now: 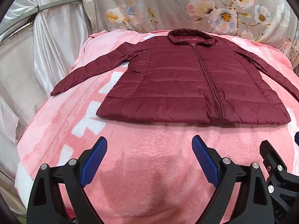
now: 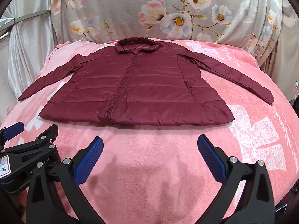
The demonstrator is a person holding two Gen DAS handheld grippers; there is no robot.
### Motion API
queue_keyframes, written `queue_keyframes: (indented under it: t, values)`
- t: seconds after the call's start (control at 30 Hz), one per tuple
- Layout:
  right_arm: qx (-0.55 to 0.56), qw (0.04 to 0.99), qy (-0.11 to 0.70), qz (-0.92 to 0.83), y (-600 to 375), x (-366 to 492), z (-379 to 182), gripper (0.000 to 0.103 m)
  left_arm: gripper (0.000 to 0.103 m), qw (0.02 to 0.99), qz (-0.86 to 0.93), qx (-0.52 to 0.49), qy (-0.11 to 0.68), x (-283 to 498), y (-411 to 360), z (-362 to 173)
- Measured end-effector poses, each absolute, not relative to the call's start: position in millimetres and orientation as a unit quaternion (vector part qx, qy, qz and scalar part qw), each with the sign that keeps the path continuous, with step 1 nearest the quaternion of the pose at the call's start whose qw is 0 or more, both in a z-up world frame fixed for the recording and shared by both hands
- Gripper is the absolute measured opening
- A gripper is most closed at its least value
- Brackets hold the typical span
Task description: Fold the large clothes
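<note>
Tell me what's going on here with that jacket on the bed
A person holds a gripper in each hand over a pink blanket. A dark red puffer jacket lies flat on it, zipped up, collar away from the grippers, both sleeves spread outward. The left gripper and right gripper hover short of the hem, both open and empty. Nothing is folded yet. A floral cloth hangs behind.

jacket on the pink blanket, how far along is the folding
Done: the maroon jacket lies flat, zipped, front up on the pink blanket, both sleeves spread out. In hand: nothing; the left gripper and right gripper hang open short of the hem, fingers empty. Left: every fold, sleeves and body alike.
</note>
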State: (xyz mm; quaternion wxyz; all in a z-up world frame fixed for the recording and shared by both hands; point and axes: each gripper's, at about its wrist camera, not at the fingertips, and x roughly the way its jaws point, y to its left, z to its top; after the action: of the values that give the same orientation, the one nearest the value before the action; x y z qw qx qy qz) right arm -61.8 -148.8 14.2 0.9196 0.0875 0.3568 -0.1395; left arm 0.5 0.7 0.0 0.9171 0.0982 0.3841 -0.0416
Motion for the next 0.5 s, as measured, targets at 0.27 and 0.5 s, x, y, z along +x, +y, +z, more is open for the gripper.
queue_keyframes:
  t: [0.27, 0.5]
  values:
    - [0.088, 0.920, 0.356, -0.139, -149.0, -61.2, 15.7, 0.098, 0.089, 0.918, -0.039, 0.100, 0.383, -0.1, -2.7, 0.8]
    - [0.088, 0.919, 0.357, -0.139, -148.3, -61.4, 15.0, 0.098, 0.089, 0.917, -0.039, 0.099, 0.384, -0.1, -2.3, 0.7]
